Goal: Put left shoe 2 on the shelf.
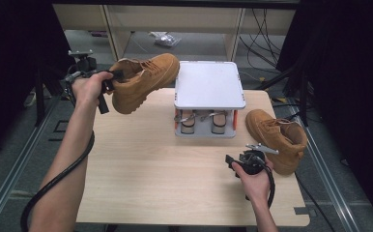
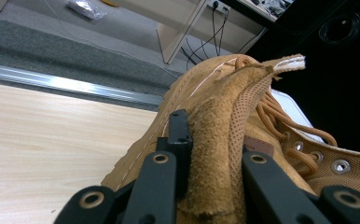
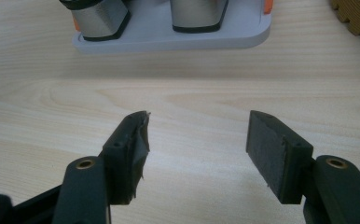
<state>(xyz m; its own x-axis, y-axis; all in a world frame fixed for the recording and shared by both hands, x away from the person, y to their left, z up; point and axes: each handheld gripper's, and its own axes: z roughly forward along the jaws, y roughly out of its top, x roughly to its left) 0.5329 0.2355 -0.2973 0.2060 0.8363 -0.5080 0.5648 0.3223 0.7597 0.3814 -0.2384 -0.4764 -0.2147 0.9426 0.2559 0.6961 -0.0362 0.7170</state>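
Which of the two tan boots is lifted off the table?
The boot at the far left, held up by the left tool, which is clamped on its collar. The other boot rests on the table by the right edge.

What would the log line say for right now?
left gripper: shut on lifted tan boot | right gripper: open, over table | other tan boot: on table
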